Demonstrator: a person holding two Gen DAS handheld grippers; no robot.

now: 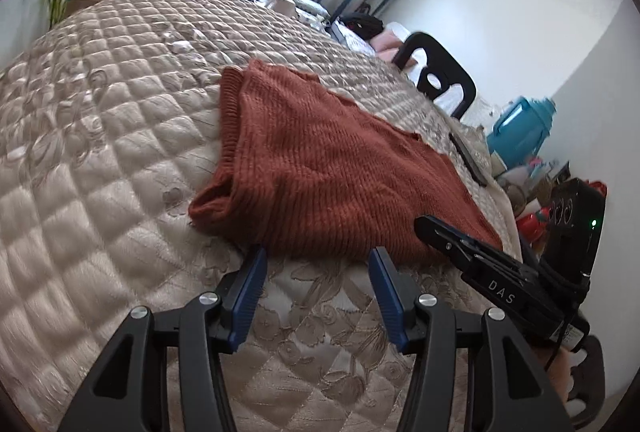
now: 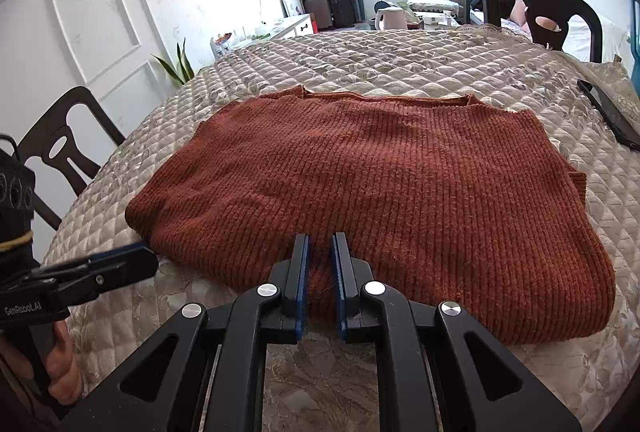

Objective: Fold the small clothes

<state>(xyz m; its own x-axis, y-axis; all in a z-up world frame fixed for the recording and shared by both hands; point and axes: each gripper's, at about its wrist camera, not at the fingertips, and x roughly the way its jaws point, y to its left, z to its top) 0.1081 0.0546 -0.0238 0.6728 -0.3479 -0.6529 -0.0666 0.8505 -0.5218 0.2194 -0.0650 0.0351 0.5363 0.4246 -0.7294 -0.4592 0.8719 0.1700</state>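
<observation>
Sweater [image 2: 372, 188] lies flat mid-quilt [image 2: 400, 56]; our right gripper [image 2: 320, 264] pinches its near hem at 6 o'clock, left gripper [image 1: 316, 272] spread and unloaded; we should grip both layers evenly before lifting

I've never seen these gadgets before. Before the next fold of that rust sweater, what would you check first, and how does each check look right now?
1. Right hand-held gripper has cloth: ok, its blue pads are closed on the near edge of the sweater.
2. Left hand-held gripper has cloth: not ok, it is open, its tips at the sweater's near edge with nothing between them.
3. Sweater lies flat: ok, mostly smooth, already folded into a rough rectangle.
4. Phone clear of the sweater: ok, it lies apart near the sweater's far right corner.
5. Room on the quilt beyond the sweater: ok, bare quilting shows there.
6. All layers caught in the right grip: cannot tell.
</observation>
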